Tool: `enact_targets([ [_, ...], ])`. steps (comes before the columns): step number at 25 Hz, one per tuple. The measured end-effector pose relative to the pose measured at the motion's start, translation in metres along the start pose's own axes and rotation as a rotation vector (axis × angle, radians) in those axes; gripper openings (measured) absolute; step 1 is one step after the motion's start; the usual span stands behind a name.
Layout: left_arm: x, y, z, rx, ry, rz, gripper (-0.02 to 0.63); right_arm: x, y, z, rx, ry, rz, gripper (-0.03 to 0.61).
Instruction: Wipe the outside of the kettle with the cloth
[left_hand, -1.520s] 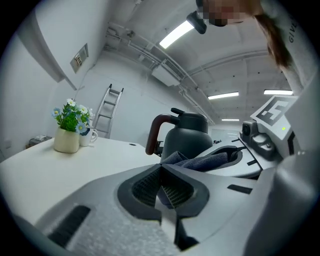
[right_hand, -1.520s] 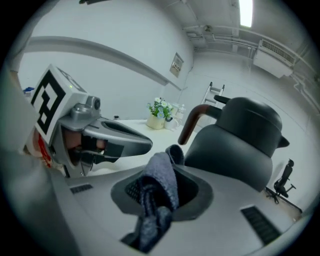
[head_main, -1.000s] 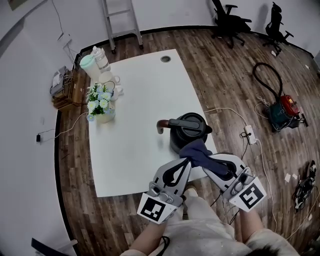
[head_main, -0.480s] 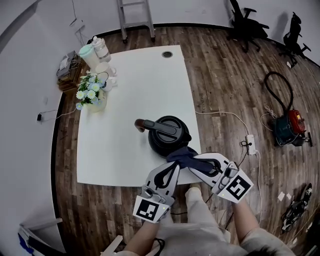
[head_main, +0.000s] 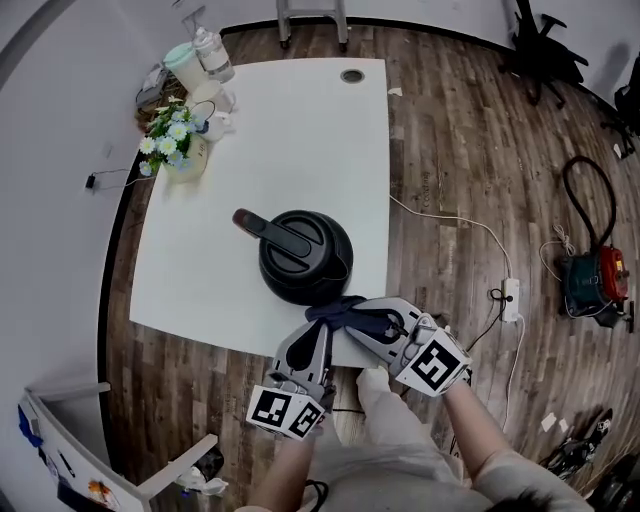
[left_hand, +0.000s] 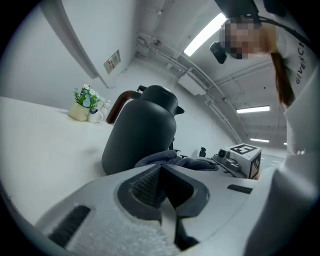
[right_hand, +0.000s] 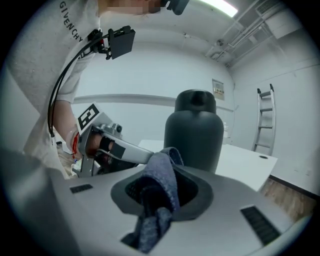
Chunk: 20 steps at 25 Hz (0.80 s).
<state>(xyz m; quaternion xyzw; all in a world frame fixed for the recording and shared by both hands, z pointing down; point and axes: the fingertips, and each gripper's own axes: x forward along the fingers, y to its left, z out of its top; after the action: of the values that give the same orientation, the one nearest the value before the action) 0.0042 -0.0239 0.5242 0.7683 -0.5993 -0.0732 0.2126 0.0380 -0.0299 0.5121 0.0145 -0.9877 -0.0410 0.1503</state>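
A black kettle (head_main: 300, 255) stands on the white table (head_main: 300, 130) close to its near edge, with its handle (head_main: 262, 228) pointing far left. A dark blue cloth (head_main: 340, 310) lies against the kettle's near side low down. My right gripper (head_main: 348, 320) is shut on the cloth, which bunches between its jaws (right_hand: 161, 185) in front of the kettle (right_hand: 195, 130). My left gripper (head_main: 318, 328) sits just left of it, shut with nothing between its jaws (left_hand: 162, 172), just short of the cloth (left_hand: 170, 160) and the kettle (left_hand: 142, 130).
A vase of flowers (head_main: 172, 140) and several bottles and cups (head_main: 205, 60) stand at the table's far left corner. A cable hole (head_main: 352, 75) is near the far edge. On the wooden floor to the right lie a power strip (head_main: 512, 295) and a vacuum cleaner (head_main: 590, 275).
The head view has swung, so the table sits differently in the frame. The cloth in my right gripper has slid from the kettle's upper near-right rim down its near side. Both grippers stay close together.
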Motion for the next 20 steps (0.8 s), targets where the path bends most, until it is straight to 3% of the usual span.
enact_targets([
  [3,0.006,-0.01,0.007,0.047,0.001,-0.005,0.008,-0.012,-0.003,0.012,-0.025,-0.077,0.064,0.067],
  [9,0.017,-0.087,0.084,0.197,-0.162,-0.117,0.008,-0.073,-0.029,0.077,-0.014,-0.239,0.178,0.067],
  [15,0.046,-0.101,0.103,0.167,-0.159,-0.129,0.008,-0.079,-0.078,0.109,-0.01,-0.287,0.193,0.067],
  [20,0.055,-0.084,0.073,0.122,-0.074,-0.093,0.006,-0.054,-0.083,0.08,0.031,-0.233,0.192,0.067],
])
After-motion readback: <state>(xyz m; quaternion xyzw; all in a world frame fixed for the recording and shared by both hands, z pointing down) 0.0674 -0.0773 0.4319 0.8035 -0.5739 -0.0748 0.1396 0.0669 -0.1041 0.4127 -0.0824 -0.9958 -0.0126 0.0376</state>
